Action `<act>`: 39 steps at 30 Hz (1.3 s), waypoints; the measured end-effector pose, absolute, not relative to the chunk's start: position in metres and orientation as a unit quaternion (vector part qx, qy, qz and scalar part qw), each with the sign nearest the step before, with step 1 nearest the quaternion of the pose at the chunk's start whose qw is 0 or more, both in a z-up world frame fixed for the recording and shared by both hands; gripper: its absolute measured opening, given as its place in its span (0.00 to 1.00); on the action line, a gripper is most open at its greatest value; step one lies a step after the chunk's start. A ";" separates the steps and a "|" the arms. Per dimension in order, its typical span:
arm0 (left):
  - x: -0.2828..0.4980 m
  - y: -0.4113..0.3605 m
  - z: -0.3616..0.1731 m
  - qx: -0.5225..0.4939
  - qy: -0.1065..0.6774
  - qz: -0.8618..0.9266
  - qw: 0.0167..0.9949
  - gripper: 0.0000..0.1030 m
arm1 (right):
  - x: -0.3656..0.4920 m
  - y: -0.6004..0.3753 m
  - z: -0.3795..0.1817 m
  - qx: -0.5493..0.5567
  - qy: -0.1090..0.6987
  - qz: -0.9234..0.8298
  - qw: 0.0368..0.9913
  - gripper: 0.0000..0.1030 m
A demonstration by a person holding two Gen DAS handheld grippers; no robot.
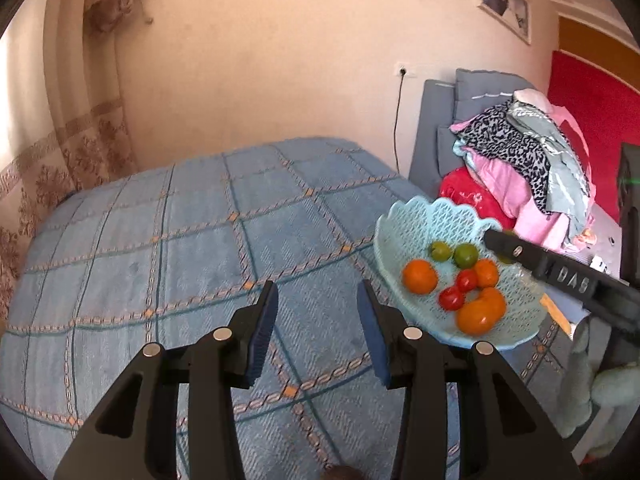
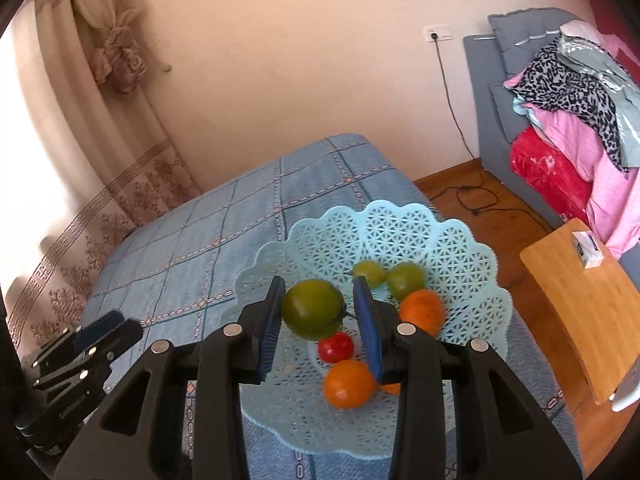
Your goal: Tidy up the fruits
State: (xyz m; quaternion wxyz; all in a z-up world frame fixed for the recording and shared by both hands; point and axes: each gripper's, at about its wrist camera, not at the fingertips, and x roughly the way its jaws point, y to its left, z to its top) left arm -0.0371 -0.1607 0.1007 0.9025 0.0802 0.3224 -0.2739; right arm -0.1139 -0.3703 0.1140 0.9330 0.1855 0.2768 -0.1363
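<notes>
Placement step in hand: right gripper holds a green fruit clamped between its pads, above the light-blue basket (already holding other fruit). Next move, by judgement: lower into a free spot, then release. Left gripper hangs over the bedspread, jaws apart and empty.

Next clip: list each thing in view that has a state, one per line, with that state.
Left claw: open, empty, over the bedspread.
Right claw: shut on the big green fruit, above the basket.
Basket: upright on the bedspread, holding orange, red and green fruit.
Curtain: tied back.
Cable: plugged into the wall socket.
</notes>
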 end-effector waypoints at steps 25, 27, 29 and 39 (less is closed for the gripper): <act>-0.108 -0.152 0.026 0.132 0.448 -0.387 0.795 0.57 | -0.114 -0.367 0.111 0.186 0.281 -0.142 0.931 0.35; -0.107 -0.153 0.019 0.134 0.459 -0.386 0.789 0.56 | -0.114 -0.368 0.111 0.186 0.281 -0.141 0.931 0.35; -0.103 -0.155 0.013 0.137 0.467 -0.383 0.785 0.51 | -0.114 -0.368 0.111 0.186 0.282 -0.142 0.931 0.35; -0.100 -0.153 0.017 0.140 0.453 -0.375 0.797 0.42 | -0.116 -0.371 0.110 0.188 0.279 -0.147 0.930 0.35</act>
